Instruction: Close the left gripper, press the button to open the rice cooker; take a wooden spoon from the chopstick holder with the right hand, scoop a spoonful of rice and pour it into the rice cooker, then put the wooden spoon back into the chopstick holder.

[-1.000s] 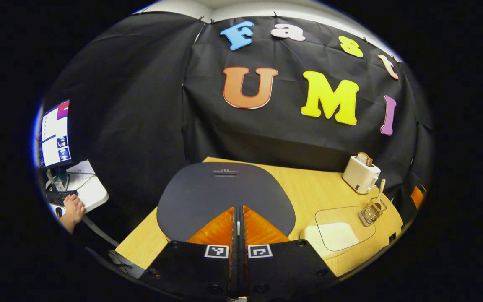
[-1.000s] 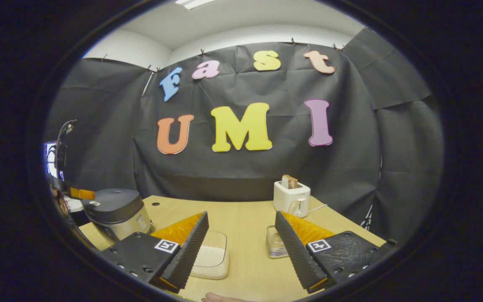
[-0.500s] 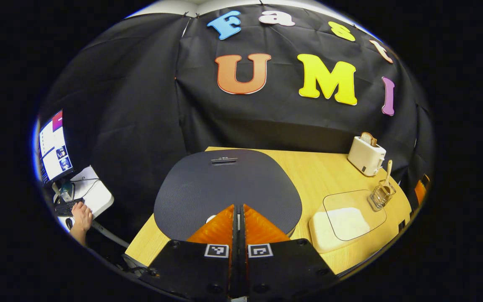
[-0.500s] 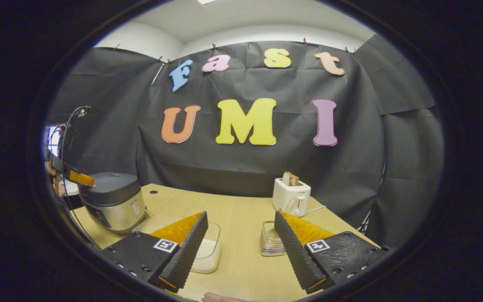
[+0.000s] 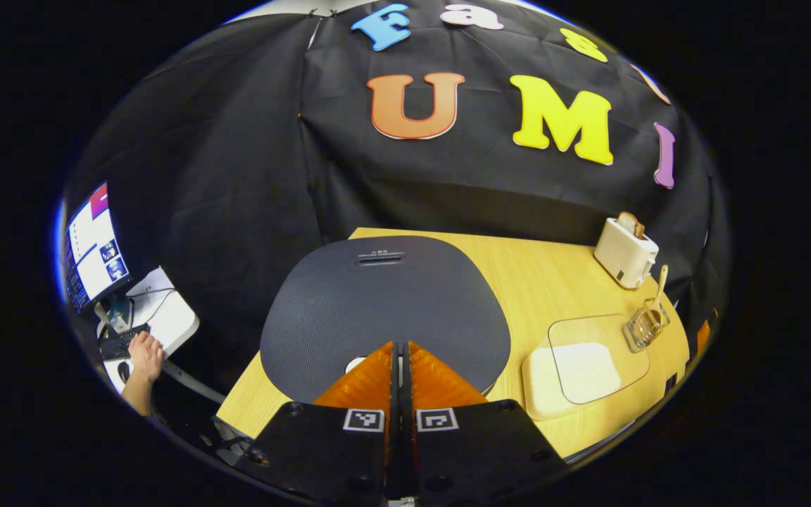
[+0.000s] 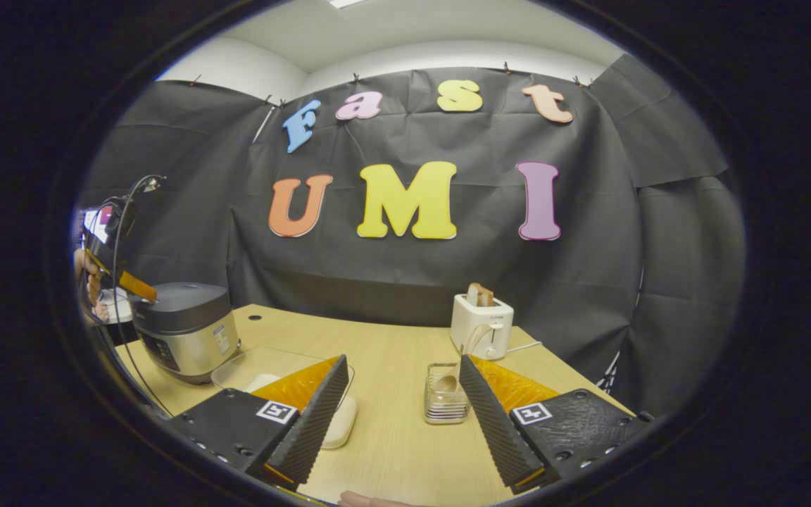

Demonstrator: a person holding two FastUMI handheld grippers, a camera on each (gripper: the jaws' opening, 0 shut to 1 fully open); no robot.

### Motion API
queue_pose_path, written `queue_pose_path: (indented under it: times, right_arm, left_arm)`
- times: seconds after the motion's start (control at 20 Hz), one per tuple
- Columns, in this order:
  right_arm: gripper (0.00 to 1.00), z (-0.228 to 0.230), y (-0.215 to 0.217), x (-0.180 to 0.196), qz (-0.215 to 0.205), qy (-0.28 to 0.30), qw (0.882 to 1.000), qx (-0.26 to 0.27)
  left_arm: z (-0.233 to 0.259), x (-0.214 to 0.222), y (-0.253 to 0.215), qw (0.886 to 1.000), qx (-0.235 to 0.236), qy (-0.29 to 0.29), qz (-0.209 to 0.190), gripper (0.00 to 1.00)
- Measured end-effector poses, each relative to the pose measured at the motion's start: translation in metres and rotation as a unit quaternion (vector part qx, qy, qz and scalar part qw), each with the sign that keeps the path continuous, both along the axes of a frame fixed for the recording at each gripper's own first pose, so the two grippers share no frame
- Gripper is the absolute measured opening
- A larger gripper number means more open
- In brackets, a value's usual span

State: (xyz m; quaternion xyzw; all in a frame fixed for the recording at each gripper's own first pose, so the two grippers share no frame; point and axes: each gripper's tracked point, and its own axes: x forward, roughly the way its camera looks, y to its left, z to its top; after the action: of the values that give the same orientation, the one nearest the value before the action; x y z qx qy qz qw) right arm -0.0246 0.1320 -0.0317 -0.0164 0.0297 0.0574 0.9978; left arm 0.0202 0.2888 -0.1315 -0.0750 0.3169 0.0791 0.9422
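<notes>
Left gripper view: left gripper [image 5: 400, 352] with fingers pressed together, nothing between them, tips poised over the near edge of the dark grey rounded lid of the rice cooker [image 5: 384, 303]; small pale button [image 5: 355, 364] peeking just left of the tips, so the press judged a short drop ahead and slightly left. Off to the right on the light wooden surface [image 5: 539, 282], a clear-lidded white box of rice [image 5: 578, 362], then a clear glass chopstick holder [image 5: 646, 325] with a wooden spoon [image 5: 659, 285] standing near-upright, handle up; white toaster [image 5: 627, 250] beyond. Compared with a second ago, lid larger and nearer, button now in sight. Right gripper view: right gripper [image 6: 405, 401] with fingers spread wide, empty; chopstick holder [image 6: 442, 403] just ahead, touching the right finger's inner edge in the picture, spoon bowl [image 6: 445, 384] visible inside. Rice cooker [image 6: 184, 338] far left with the left gripper [image 6: 134, 285] at its lid. Holder closer than a second ago; right hand plainly nearer the spoon.
</notes>
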Motion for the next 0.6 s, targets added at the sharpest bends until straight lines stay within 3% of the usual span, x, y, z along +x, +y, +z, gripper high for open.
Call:
queue_pose_path:
  times: [0.05, 0.25, 0.45, 0.6]
  right_arm:
    - [0.96, -0.001, -0.001, 0.000, 0.003, -0.002, 1.000, -0.006]
    - [0.95, -0.007, -0.015, 0.006, 0.002, -0.004, 0.999, -0.032]
    - [0.96, -0.028, -0.033, 0.013, 0.003, 0.011, 0.999, -0.033]
    - [0.95, -0.049, -0.048, 0.024, 0.006, 0.045, 0.999, -0.013]
  left_arm:
    - [0.006, 0.000, 0.000, 1.000, -0.008, -0.005, 0.013, 0.03]
    - [0.047, 0.006, 0.001, 0.996, 0.041, -0.067, 0.032, 0.03]
    - [0.085, 0.010, -0.005, 0.987, 0.060, -0.137, 0.052, 0.03]
    - [0.105, 0.012, -0.019, 0.981, 0.060, -0.181, 0.044, 0.16]
